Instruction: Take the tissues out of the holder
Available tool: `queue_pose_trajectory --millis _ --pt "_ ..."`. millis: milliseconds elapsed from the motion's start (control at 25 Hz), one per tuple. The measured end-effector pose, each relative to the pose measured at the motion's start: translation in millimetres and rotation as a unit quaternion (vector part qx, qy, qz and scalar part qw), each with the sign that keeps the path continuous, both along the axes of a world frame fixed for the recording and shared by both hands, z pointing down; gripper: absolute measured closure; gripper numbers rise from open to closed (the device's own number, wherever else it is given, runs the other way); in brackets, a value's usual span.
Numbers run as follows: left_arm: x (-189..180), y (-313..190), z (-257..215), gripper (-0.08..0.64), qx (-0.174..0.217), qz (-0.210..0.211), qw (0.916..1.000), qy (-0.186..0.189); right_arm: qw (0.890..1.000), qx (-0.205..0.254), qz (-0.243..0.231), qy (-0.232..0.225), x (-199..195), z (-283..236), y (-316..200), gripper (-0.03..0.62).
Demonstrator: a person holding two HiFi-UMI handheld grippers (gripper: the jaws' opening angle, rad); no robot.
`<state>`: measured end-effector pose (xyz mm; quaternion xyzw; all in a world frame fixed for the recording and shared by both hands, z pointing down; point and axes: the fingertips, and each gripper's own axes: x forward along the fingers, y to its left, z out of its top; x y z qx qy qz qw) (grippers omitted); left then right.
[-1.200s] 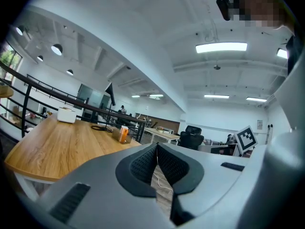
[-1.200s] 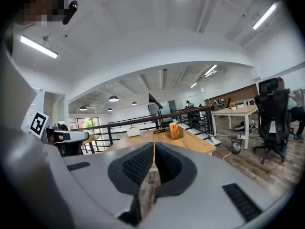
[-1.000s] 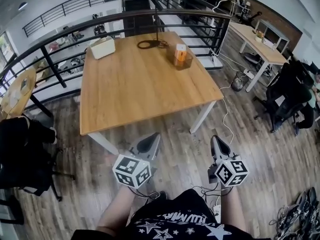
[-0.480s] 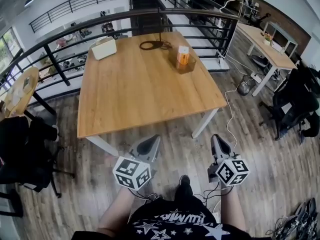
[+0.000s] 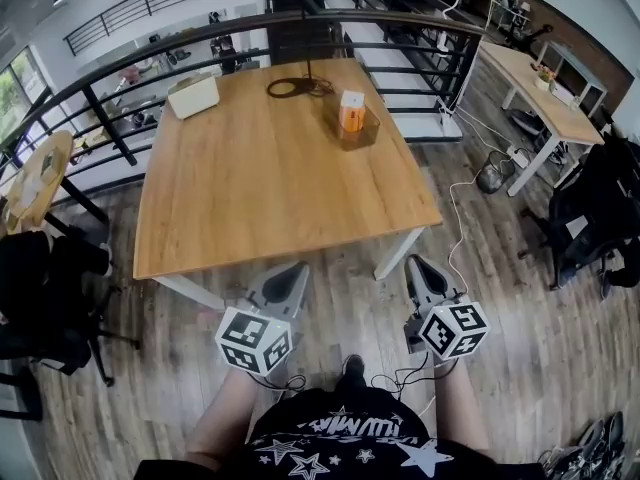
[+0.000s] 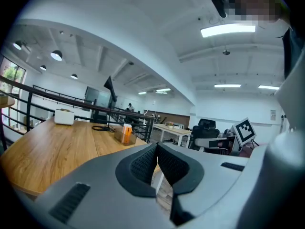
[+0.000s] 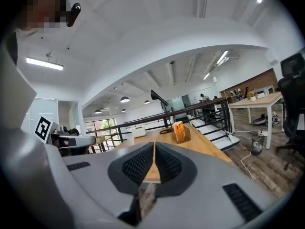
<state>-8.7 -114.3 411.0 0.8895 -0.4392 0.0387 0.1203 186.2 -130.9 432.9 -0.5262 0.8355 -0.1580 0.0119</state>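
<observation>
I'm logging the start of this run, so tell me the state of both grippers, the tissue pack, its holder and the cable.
left gripper: jaws shut, empty.
right gripper: jaws shut, empty.
tissue pack: upright in the holder, untouched.
holder: standing on the table.
cable: coiled on the table.

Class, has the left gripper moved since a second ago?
Yes. The left gripper has come closer to the table's near edge.

Bright, even light from ceiling strips (fisheye bends edges), with soft shadows and black vignetted corners.
</observation>
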Motion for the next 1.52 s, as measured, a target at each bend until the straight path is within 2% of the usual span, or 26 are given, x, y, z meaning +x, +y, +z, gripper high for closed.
queue_pose_trajectory --millis 360,680,1040,1160,1520 --pt "49.7 -24.8 1.2 0.546 0.002 -0.030 0.9995 -0.009 0.999 0.001 -0.045 0.004 44.3 1.0 -37.7 0.574" --pt "72.1 -33.1 7.6 0.546 -0.005 -0.061 0.9980 -0.017 0.998 -0.002 -0.070 -0.003 69.3 7.2 -59.0 0.574" --pt "61.0 -61.2 18.9 0.546 -0.018 -0.078 0.9964 -0.028 0.996 -0.021 -0.089 -0.012 53.0 23.2 -94.0 0.574" --pt "57.6 -86.8 21.1 0.546 -0.021 -0.077 0.9967 -0.016 0.996 -0.024 -0.087 -0.004 50.2 24.0 -112.5 0.574" --pt "52.6 -179.0 17.0 0.546 -0.011 -0.049 0.9987 -0.010 0.998 -0.016 -0.053 0.001 51.0 10.4 -198.6 0.574"
